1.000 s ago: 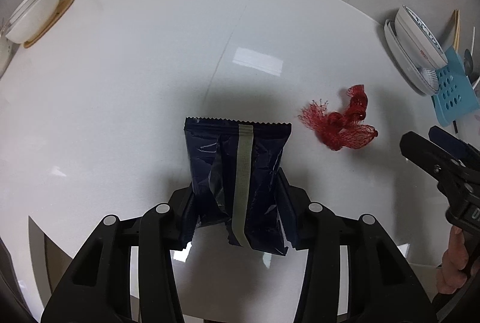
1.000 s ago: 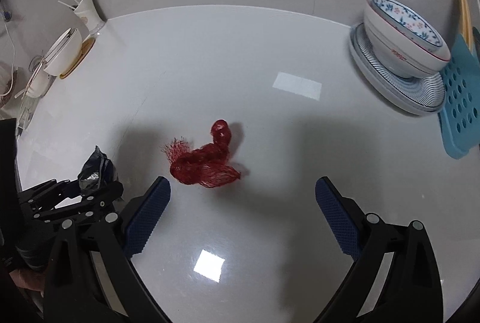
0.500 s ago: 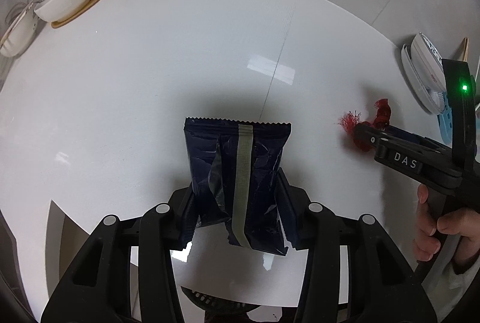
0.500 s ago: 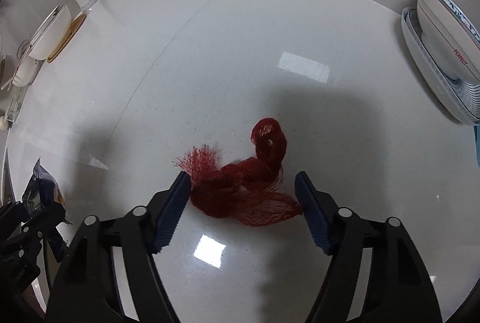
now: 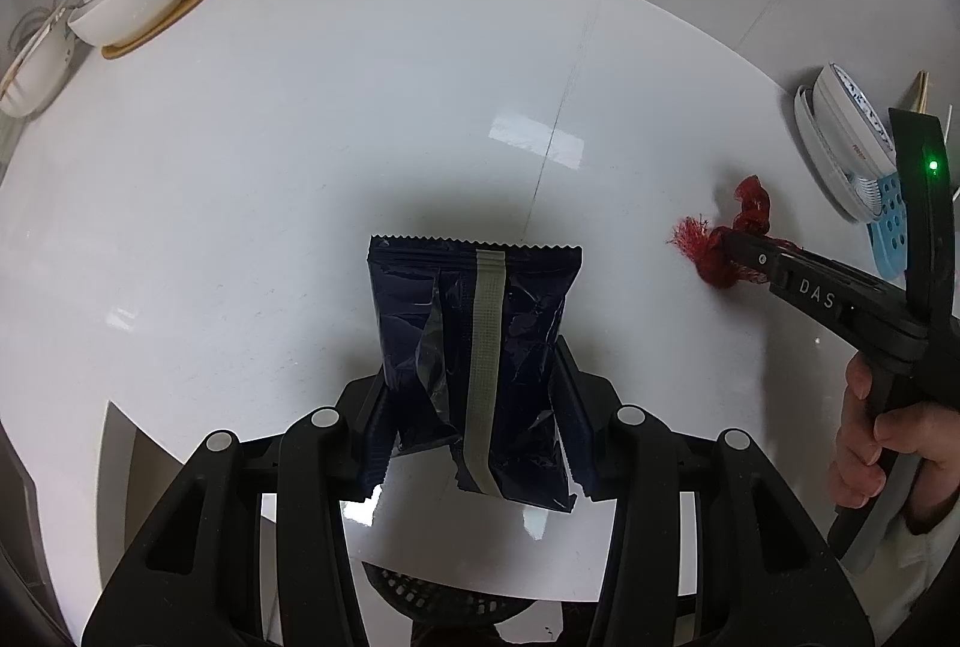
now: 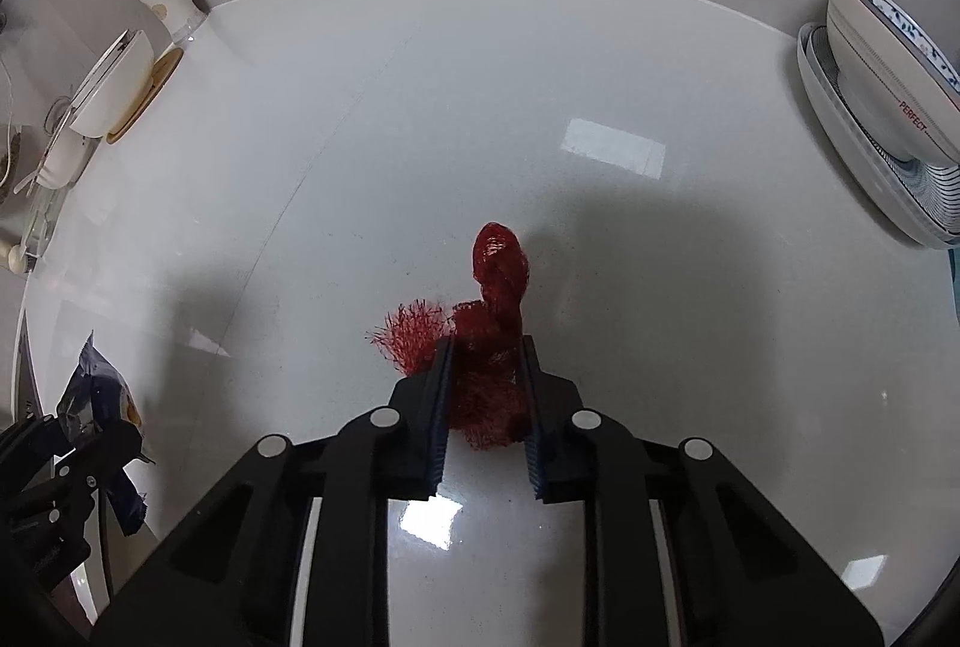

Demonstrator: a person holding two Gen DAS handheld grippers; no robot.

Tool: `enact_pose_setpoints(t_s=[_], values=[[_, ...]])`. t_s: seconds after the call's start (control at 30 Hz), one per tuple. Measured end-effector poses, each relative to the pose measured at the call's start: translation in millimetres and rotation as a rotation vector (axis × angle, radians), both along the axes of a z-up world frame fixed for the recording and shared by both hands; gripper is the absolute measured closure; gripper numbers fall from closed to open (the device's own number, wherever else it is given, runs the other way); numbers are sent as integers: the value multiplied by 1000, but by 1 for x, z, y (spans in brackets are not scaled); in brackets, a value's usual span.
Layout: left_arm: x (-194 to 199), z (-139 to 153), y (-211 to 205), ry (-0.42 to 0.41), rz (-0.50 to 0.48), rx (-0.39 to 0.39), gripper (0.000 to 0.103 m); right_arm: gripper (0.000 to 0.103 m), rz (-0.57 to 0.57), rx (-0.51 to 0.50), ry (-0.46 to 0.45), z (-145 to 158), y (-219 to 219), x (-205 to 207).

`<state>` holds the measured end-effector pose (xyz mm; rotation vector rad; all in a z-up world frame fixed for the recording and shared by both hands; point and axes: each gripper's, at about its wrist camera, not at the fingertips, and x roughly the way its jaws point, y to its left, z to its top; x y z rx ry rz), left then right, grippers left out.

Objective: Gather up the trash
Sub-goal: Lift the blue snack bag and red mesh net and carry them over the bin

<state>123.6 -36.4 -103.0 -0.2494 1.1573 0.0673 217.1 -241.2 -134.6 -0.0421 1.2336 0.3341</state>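
Two pieces of trash are now gripped. Left of the red mesh net [image 6: 492, 347], the left gripper [image 5: 474, 425] keeps its clamp on the crinkled dark-blue snack wrapper [image 5: 474, 347]; the right gripper [image 6: 485, 395] has just closed on that bunched, frayed net, so both look ready for binning.

Black hand-held gripper [image 6: 485, 395], blue pads [image 6: 441, 407], silver screws.
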Motion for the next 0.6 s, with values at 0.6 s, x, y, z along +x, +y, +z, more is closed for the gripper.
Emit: enact_pose_setpoints(t_s=[0.6], values=[[-25, 12, -1, -29, -40, -16, 58, 85, -27, 48, -69, 41, -13, -31]])
